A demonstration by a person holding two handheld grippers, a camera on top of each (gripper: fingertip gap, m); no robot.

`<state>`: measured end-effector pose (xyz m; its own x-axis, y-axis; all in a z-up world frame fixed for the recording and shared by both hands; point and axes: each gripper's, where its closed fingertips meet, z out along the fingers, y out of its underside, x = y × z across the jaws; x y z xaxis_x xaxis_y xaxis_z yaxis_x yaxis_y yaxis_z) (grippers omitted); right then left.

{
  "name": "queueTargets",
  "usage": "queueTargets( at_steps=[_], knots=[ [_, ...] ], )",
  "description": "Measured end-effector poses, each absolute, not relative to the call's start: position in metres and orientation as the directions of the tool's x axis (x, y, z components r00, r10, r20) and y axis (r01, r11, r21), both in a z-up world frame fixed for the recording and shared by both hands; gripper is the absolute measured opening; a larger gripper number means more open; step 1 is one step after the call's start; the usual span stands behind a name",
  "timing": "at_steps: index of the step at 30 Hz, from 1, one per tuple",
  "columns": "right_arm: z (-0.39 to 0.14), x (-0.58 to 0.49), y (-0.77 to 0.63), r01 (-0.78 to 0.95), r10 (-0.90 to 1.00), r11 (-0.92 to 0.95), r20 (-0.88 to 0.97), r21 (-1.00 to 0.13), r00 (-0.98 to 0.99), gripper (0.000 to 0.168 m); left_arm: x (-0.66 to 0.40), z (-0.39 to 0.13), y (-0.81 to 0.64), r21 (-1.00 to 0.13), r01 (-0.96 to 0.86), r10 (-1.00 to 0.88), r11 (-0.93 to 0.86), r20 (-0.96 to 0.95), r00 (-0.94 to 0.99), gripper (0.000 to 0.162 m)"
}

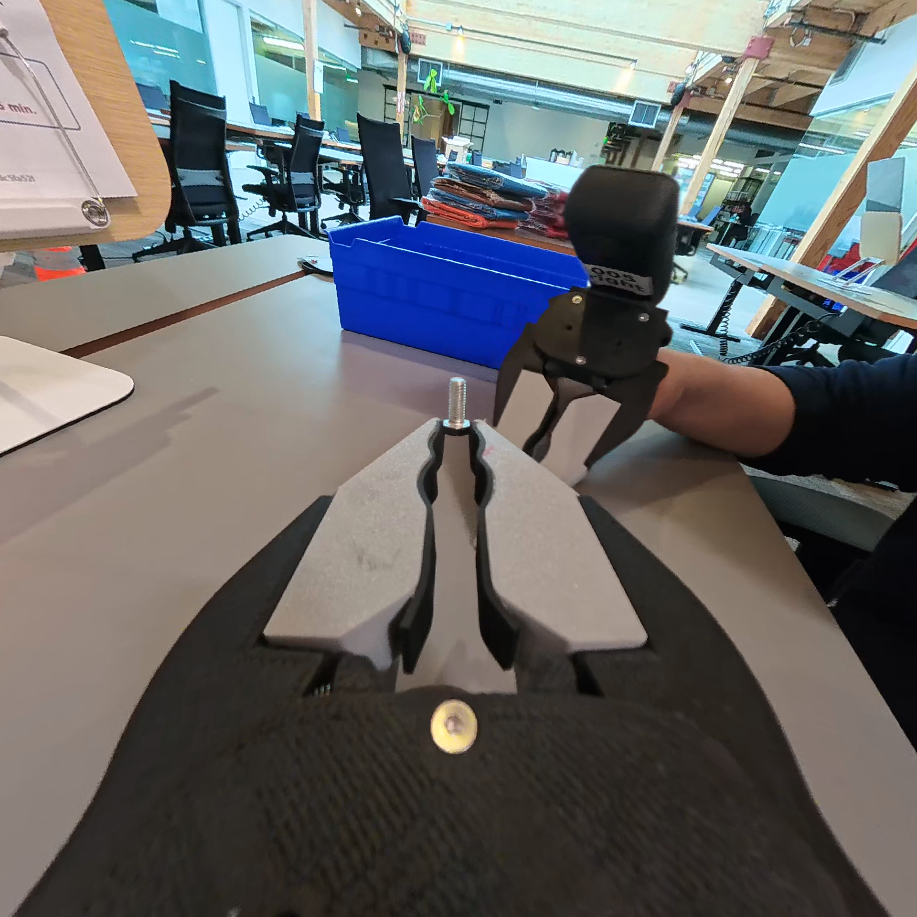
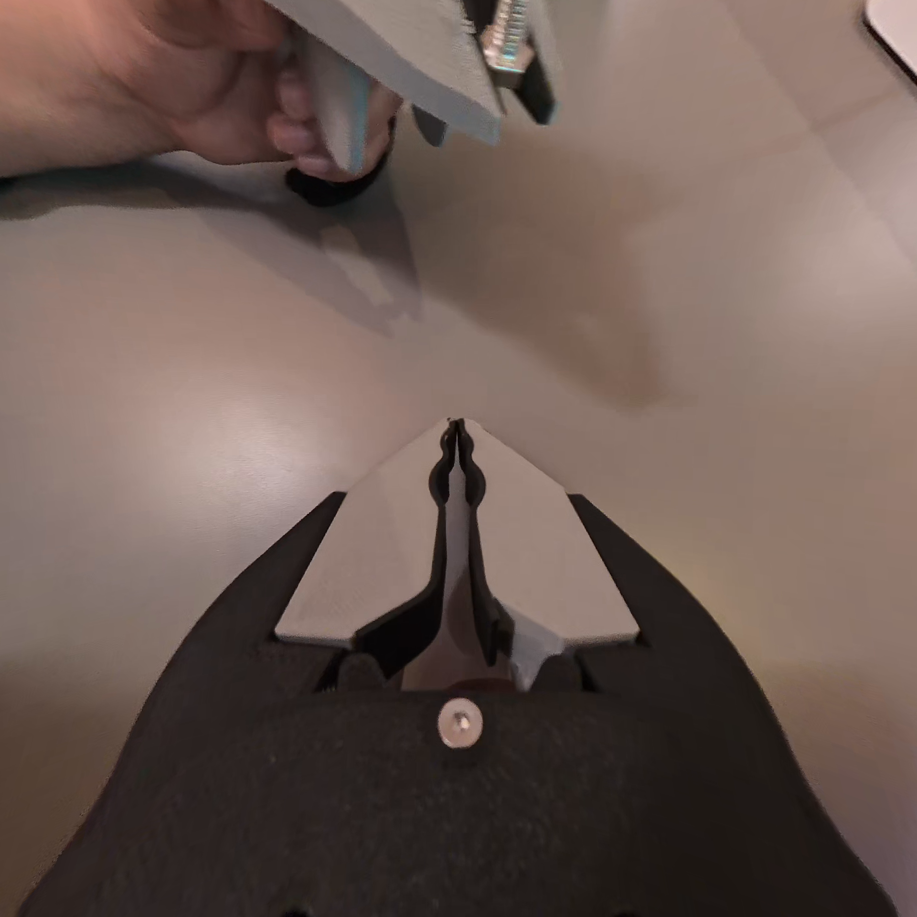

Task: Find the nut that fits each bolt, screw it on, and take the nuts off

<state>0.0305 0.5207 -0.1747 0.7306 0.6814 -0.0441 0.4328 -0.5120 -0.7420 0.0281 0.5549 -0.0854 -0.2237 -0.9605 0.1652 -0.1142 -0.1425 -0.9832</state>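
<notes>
In the left wrist view my left gripper point(image 1: 457, 425) is shut on the head of a silver bolt point(image 1: 457, 401). The bolt's threaded shaft stands upright above the fingertips, with no nut on it. The right gripper point(image 1: 570, 464) is just to the right, held by a person's hand, and points down at the grey table point(image 1: 248, 397). In the right wrist view my right gripper point(image 2: 455, 423) is shut, its tips together just above the table, and I see nothing between them. The left gripper point(image 2: 518, 111) with the bolt point(image 2: 508, 47) shows at the top of that view.
A blue plastic bin point(image 1: 446, 297) stands on the table behind the bolt. A white flat base point(image 1: 49, 392) lies at the left, with a paper sign on a wooden board point(image 1: 64, 124) above it. The table's edge runs along the right. A person's hand point(image 2: 173, 84) holds the left gripper. There is about 9 cm between the tips of the two grippers.
</notes>
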Motion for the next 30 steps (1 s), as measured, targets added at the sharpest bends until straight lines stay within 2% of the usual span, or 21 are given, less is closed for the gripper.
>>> queueTargets(
  at_steps=[7,11,15,20,27,30],
  knots=[
    [-0.163,0.041,0.529,0.415,0.64,-0.487,0.01,-0.768,0.768,0.0,0.028,-0.085,0.556,-0.982,-0.114,-0.96,-0.148,0.17,-0.222,0.007],
    [-0.155,0.035,0.526,0.372,0.662,-0.473,-0.044,-0.799,0.748,0.001,0.028,-0.086,0.554,-0.983,-0.117,-0.959,-0.142,0.165,-0.231,0.007],
    [-0.166,0.029,0.521,0.464,0.717,-0.437,0.013,-0.771,0.697,0.007,0.026,-0.083,0.548,-0.986,-0.101,-0.95,-0.134,0.157,-0.269,0.007],
    [-0.173,0.02,0.505,0.59,0.86,-0.255,0.1,-0.766,0.5,0.015,0.012,-0.08,0.518,-0.99,-0.091,-0.853,-0.111,0.141,-0.502,0.007],
    [-0.17,0.028,0.522,0.615,0.89,-0.182,0.137,-0.768,0.435,0.013,0.009,-0.074,0.527,-0.994,-0.062,-0.877,-0.086,0.105,-0.468,0.007],
    [-0.17,0.03,0.528,0.611,0.88,-0.216,0.119,-0.761,0.459,0.01,0.011,-0.075,0.532,-0.995,-0.067,-0.893,-0.079,0.101,-0.438,0.008]
  ],
)
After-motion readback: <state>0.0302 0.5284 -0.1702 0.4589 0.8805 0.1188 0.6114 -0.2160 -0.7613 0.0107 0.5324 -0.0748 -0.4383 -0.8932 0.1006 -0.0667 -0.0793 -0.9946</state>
